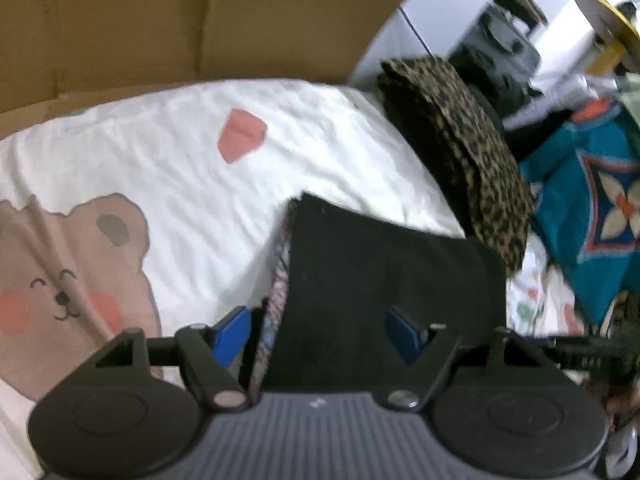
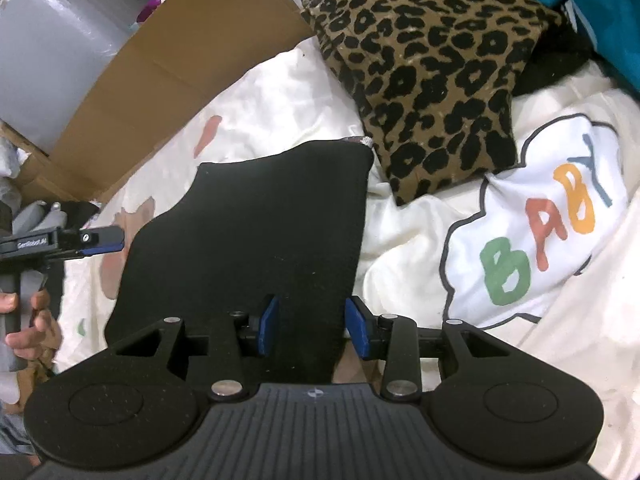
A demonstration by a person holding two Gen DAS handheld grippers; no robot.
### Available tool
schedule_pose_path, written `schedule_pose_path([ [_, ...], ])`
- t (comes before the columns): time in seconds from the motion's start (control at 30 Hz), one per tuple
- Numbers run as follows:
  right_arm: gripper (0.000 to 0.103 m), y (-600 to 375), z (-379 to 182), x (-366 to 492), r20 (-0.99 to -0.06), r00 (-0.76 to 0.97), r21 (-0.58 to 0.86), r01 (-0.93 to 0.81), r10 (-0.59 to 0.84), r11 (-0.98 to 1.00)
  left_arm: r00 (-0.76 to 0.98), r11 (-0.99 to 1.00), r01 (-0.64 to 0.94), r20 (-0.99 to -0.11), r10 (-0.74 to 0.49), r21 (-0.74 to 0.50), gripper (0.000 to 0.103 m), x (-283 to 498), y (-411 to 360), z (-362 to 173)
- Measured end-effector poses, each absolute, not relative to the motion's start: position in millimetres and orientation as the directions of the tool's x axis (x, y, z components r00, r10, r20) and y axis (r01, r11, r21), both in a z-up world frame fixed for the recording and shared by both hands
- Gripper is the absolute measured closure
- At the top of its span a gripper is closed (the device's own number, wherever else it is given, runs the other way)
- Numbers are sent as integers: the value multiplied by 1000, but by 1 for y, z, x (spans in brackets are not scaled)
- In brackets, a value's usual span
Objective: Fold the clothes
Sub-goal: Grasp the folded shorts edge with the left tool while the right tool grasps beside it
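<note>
Both grippers stand over one black garment (image 2: 256, 232) on the bed. Left gripper (image 1: 320, 332): blue pads spread wide, the garment's folded edge lying between them, no pinch visible, so released. Right gripper (image 2: 312, 328): pads apart with the black cloth running between them; gap is narrower but the pads do not seem to press, so I read it as released too.

Black garment lies as a compact, roughly rectangular panel, flat on top. Left wrist view shows a patterned inner layer at its left edge, stacked under the black, which suggests several layers doubled over. Judgement: this piece looks folded or near it; whether another fold or only a placing remains, the views do not settle. A leopard-print garment (image 2: 424, 72) sits just beyond it, also squared into a neat bundle, so that one reads as folded. A teal patterned cloth (image 1: 588, 200) lies loose at the far right, apparently unfolded.

Surface: soft white bedsheet (image 1: 280, 152) with bear and "BABY" prints, wrinkled and yielding. Room: brown cardboard sheet (image 1: 160, 28) propped behind the bed, grey clutter beyond. A hand (image 2: 28, 320) grips the left tool's handle at the right wrist view's left edge.
</note>
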State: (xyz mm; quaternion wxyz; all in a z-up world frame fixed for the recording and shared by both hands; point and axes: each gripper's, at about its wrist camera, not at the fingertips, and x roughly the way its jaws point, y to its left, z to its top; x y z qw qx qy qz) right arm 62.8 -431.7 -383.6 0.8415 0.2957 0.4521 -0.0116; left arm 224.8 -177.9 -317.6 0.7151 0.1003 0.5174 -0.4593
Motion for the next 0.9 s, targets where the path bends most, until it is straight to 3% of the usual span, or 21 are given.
schedule_pose_path([
  [0.4,57,-420,-398,72,-782,596,446,328,184,833,-49,569,690,-814,-579,-447,27,238,-161,-354],
  [0.9,53,-436,-407,74,-732,646,537,348,219,769,-86,583,590,-761,-643,-559,27,255,-163,-383],
])
